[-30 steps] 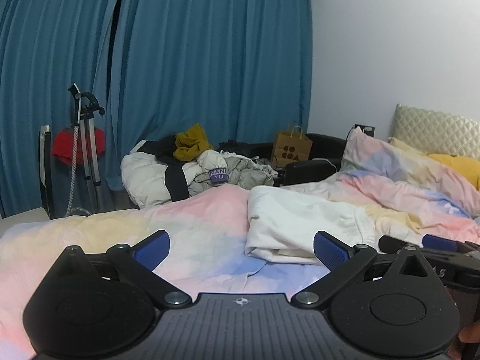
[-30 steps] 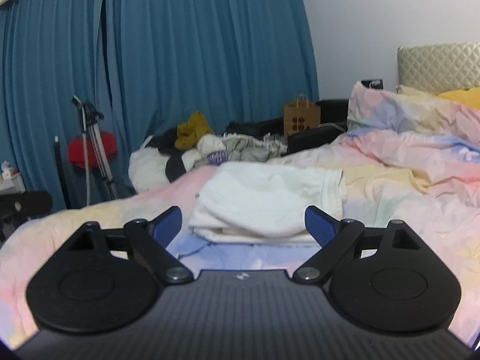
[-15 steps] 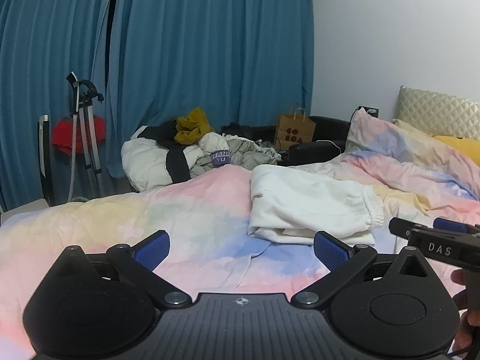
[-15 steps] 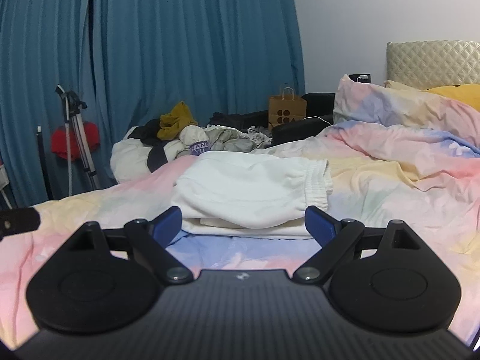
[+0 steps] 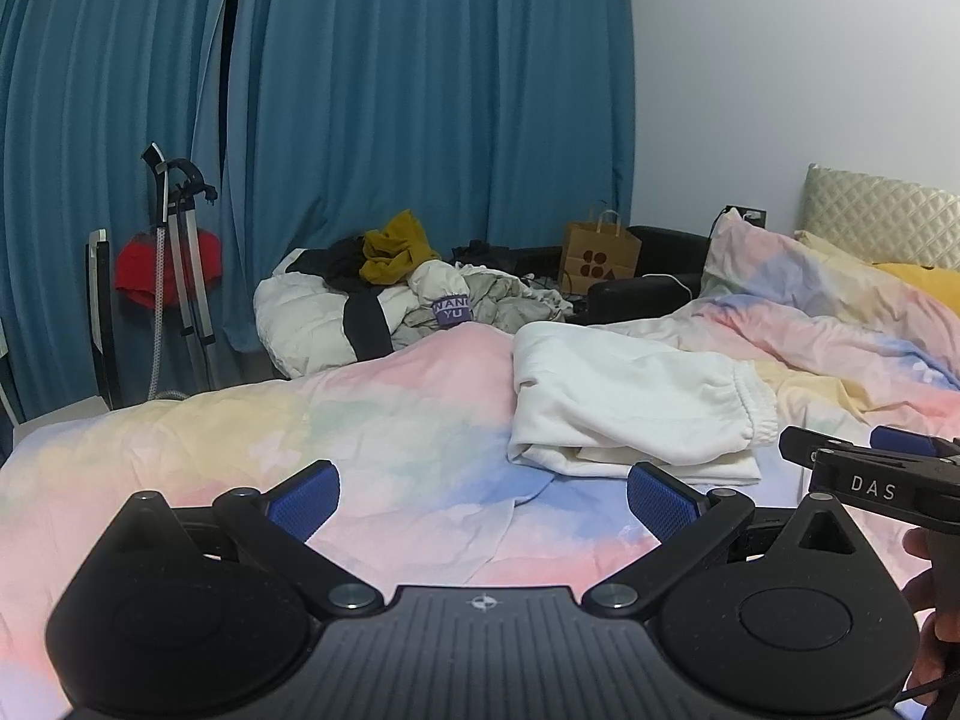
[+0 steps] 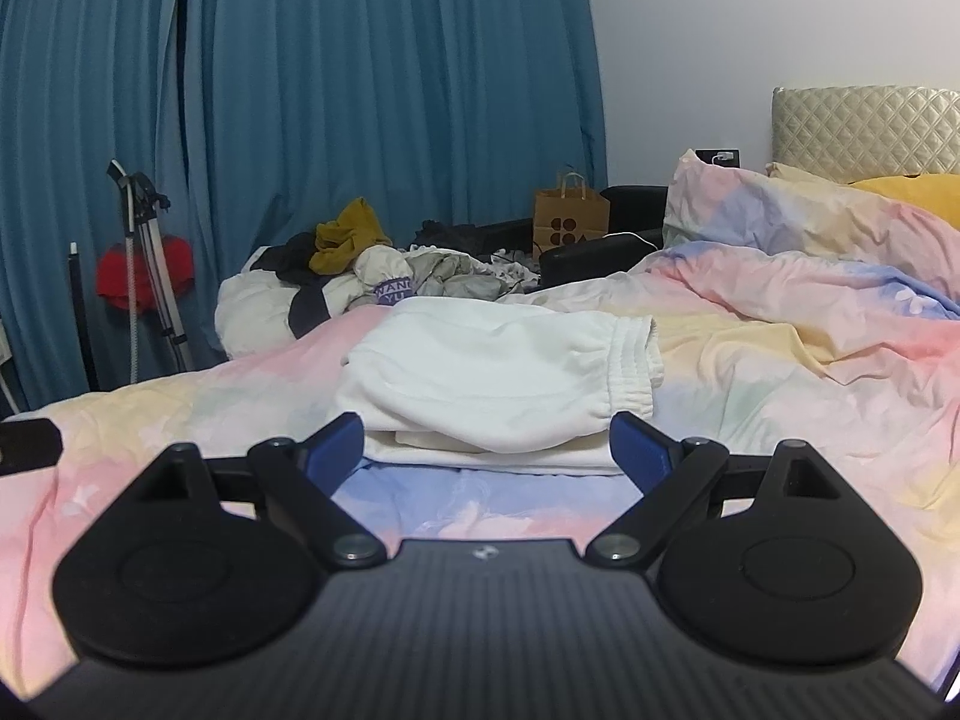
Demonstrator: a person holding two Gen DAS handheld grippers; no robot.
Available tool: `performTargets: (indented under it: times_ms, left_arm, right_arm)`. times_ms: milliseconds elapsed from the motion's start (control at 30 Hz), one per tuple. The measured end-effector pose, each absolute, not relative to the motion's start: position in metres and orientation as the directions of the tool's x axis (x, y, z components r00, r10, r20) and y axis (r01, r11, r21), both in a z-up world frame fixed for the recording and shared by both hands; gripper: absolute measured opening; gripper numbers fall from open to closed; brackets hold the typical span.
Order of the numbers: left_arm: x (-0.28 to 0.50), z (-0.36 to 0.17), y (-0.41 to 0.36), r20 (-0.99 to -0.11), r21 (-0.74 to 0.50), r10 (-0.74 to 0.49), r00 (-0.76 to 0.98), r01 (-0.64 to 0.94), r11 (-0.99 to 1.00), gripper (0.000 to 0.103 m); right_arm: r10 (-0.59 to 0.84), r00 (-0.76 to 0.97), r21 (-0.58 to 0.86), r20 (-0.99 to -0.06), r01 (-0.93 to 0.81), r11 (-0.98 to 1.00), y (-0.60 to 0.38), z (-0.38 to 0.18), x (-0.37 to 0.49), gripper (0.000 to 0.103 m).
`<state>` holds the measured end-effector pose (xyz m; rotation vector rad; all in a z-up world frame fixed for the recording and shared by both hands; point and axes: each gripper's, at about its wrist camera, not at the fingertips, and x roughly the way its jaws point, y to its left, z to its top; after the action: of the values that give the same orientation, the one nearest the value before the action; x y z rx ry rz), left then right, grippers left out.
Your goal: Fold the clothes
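We hold both grippers over the pastel duvet (image 5: 372, 438) with nothing in them. Our left gripper (image 5: 483, 495) has its fingers wide apart; the folded white garment (image 5: 630, 414) lies ahead, toward its right finger. Our right gripper (image 6: 486, 450) is spread equally wide, the garment just beyond its fingertips.

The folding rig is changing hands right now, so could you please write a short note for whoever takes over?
Left gripper: open, empty, over the pastel duvet.
Right gripper: open, empty, facing the near edge of the white garment.
The white garment lies folded on the duvet, elastic band to the right.
The clothes pile beyond the bed looks unfolded.
Done: the white garment appears folded. Left: probably the pile's clothes.
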<state>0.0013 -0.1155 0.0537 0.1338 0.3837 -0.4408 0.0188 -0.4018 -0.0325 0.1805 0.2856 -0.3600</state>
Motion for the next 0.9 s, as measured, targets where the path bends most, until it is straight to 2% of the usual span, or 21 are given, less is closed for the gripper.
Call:
performTargets:
  times_ms: [33,900]
  left_arm:
    - [0.0012,0.0536,-0.1148,-0.389,0.042,-0.391,0.834,0.440,0.897,0.103]
    - [-0.0040,0.0584,-0.1067,-0.381,0.015,-0.399,0.834,0.437,0.899,0.103]
  right_arm:
    - [-0.323,0.896,0.121,-0.306,0.373,0.920,-0.4013,-0.0328,0.0191,0.090]
    - [-0.330,0.883,0.111,-0.333,0.385,0.916,-0.4002,-0.0377,0.0262,0.090]
